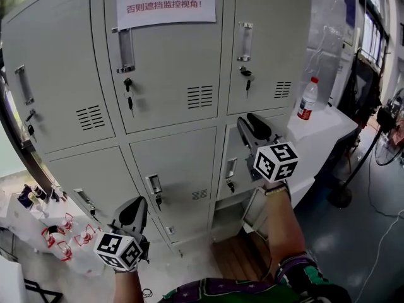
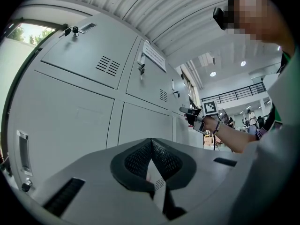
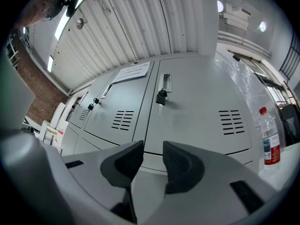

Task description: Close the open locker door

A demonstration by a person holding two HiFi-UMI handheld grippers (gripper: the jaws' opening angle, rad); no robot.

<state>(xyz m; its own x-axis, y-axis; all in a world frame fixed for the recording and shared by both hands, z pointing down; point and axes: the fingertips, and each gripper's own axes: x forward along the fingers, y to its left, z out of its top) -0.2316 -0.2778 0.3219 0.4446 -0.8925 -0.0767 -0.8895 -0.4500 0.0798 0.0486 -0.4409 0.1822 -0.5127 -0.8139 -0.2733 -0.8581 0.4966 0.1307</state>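
Door (image 1: 254,212) hangs open below the right gripper (image 1: 245,120), whose jaws are slightly apart and empty, nearer than the closed left gripper (image 1: 136,202).

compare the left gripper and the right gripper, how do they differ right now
The left gripper has its jaws together, tips touching; the right gripper has its jaws slightly apart, with a clear gap between them. In the head view the left gripper is held lower, in front of the left side of the lockers, while the right gripper is higher, in front of their right-hand column. Both hold nothing, and each carries a cube with square markers.
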